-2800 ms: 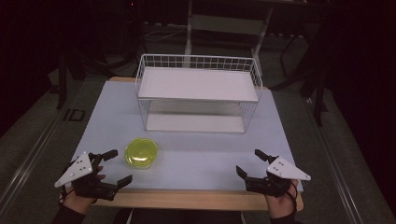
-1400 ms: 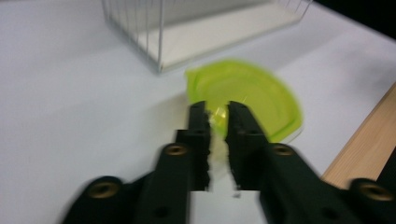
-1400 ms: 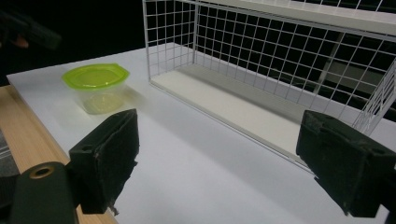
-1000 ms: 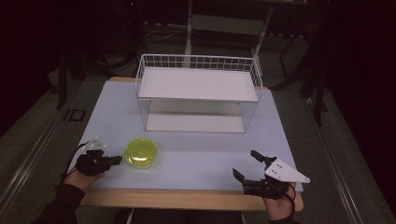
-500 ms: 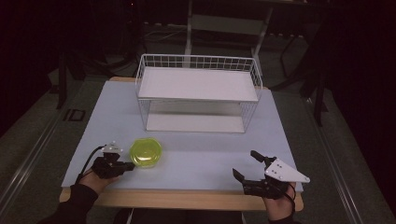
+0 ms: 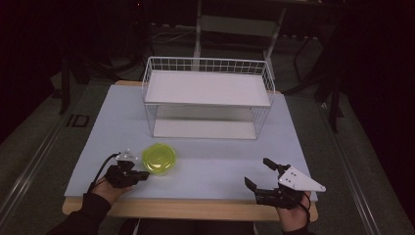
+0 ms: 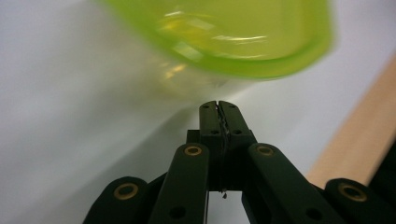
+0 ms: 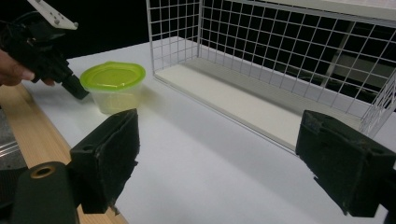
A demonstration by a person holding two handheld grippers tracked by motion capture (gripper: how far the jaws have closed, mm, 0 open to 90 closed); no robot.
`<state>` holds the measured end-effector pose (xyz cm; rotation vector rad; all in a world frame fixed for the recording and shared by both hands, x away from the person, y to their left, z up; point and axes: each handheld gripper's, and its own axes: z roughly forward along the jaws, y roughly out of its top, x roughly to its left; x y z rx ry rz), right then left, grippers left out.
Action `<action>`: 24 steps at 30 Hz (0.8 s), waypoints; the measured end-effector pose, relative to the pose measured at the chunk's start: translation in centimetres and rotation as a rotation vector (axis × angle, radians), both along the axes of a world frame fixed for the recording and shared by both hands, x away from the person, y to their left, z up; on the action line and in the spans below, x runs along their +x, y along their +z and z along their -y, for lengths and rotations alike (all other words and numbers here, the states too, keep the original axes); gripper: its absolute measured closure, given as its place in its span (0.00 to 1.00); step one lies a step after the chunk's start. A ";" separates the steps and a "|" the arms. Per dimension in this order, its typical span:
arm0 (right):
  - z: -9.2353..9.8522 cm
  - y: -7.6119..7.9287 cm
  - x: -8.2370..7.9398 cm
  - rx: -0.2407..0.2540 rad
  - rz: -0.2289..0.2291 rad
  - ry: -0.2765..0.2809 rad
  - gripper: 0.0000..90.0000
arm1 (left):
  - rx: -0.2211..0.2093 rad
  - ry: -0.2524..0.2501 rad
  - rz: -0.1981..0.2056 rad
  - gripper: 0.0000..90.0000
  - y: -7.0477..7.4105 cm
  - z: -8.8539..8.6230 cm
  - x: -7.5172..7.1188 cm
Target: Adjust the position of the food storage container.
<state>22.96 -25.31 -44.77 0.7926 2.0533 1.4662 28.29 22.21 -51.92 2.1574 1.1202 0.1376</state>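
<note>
A clear plastic container with a lime-green lid (image 6: 159, 157) stands on the white table top, front left. My left gripper (image 6: 145, 174) lies low on the table just left of it, pointing at its base, jaws shut with nothing between them. In the left gripper view the shut tips (image 7: 218, 105) sit a short way from the container (image 7: 219, 42), which is blurred. My right gripper (image 6: 257, 172) rests near the front right edge, wide open and empty. Between its pads in the right gripper view (image 8: 229, 158) I see the container (image 8: 113, 86) and the left gripper (image 8: 78, 92) beside it.
A white wire rack (image 6: 208, 98) with a flat top shelf and a lower board stands at the back middle of the table (image 6: 215, 161). The wooden front edge (image 6: 195, 208) runs just below both hands. Dark floor surrounds the table.
My left gripper has slid right along the table to the container's side and now points at it. The right gripper has kept still.
</note>
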 end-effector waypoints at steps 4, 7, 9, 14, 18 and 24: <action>-0.1 -0.1 0.0 -0.005 0.000 0.001 0.15 | -0.004 0.082 0.010 1.00 0.1 -1.5 1.1; -0.2 -0.1 0.1 -0.009 -0.005 0.003 0.15 | -0.002 0.111 0.020 1.00 0.1 -1.9 2.0; -0.2 -0.1 0.1 -0.010 -0.005 0.006 0.15 | 0.008 0.116 0.021 1.00 0.0 -1.8 2.7; -0.2 -0.2 0.2 -0.011 -0.011 0.003 0.15 | -0.022 0.129 0.010 1.00 -0.3 -1.4 4.0; -0.2 -0.3 0.2 -0.013 -0.013 0.004 0.15 | -0.025 0.107 -0.005 1.00 -0.5 -0.6 4.2; -0.2 -0.3 0.2 -0.012 -0.016 0.004 0.15 | -0.024 0.072 -0.022 1.00 -0.7 0.6 3.6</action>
